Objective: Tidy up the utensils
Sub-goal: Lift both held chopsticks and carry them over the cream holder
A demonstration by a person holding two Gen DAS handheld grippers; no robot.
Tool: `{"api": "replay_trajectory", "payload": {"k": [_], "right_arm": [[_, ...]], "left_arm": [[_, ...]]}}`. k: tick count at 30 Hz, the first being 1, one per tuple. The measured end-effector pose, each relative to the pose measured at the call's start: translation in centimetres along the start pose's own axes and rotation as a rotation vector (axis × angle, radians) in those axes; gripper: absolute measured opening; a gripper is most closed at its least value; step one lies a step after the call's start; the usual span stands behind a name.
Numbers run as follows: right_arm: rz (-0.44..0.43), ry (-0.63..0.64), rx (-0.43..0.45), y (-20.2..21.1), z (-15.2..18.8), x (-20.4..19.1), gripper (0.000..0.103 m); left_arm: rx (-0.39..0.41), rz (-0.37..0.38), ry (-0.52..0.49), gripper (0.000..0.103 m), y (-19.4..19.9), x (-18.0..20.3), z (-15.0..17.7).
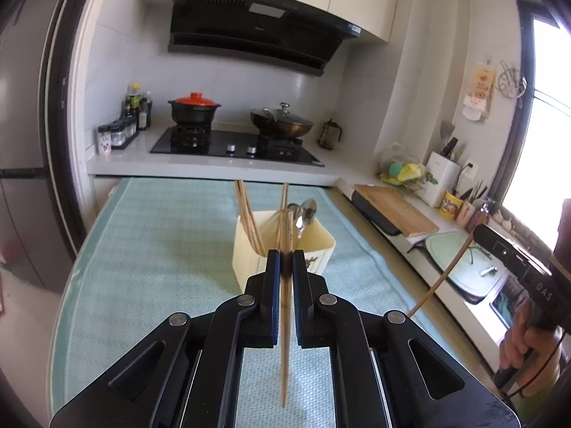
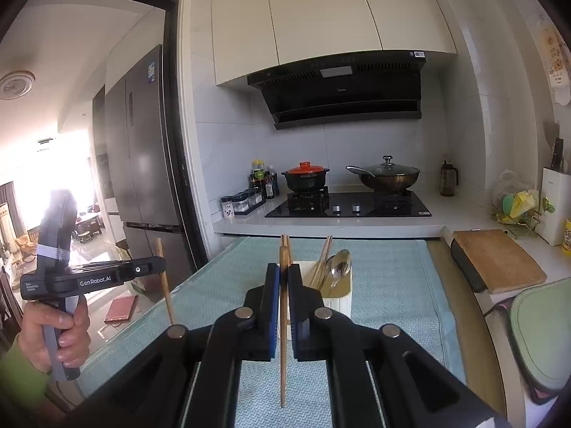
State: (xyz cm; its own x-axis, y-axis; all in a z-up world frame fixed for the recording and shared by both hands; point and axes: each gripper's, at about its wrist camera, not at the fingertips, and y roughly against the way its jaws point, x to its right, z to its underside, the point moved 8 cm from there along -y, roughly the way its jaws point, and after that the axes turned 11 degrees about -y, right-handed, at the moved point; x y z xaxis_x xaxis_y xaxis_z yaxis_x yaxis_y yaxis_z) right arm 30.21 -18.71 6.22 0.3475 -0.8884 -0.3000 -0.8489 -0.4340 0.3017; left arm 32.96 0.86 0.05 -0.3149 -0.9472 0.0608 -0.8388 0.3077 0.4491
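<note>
My left gripper is shut on a wooden chopstick that stands upright between its pads, above the teal table mat. Just beyond it stands a cream utensil holder with several chopsticks and spoons inside. My right gripper is shut on another upright chopstick, with the same holder and its spoons right behind it. Each view shows the other gripper from the side: the right one with its slanted chopstick, the left one with its chopstick.
Beyond the mat is a counter with a black hob, a red-lidded pot and a lidded wok. A wooden cutting board and a sink area lie to the right. A grey fridge and doorway are at the left.
</note>
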Motion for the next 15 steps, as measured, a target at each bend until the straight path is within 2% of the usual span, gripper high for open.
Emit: {"api": "replay_trajectory", "payload": {"k": [9,15], "right_arm": [[-0.017,0.053,0.051,-4.6,-7.9,-0.6,0.005],[-0.020,0.108,0.061,-10.4,-11.8,-1.2,0.005]], "left_arm": [[0.132,-0.035,-0.046,0.005,-2.5,-0.3,-10.0],[0.165,-0.079,-0.033,0.005,-7.6,-1.5,-14.1]]}}
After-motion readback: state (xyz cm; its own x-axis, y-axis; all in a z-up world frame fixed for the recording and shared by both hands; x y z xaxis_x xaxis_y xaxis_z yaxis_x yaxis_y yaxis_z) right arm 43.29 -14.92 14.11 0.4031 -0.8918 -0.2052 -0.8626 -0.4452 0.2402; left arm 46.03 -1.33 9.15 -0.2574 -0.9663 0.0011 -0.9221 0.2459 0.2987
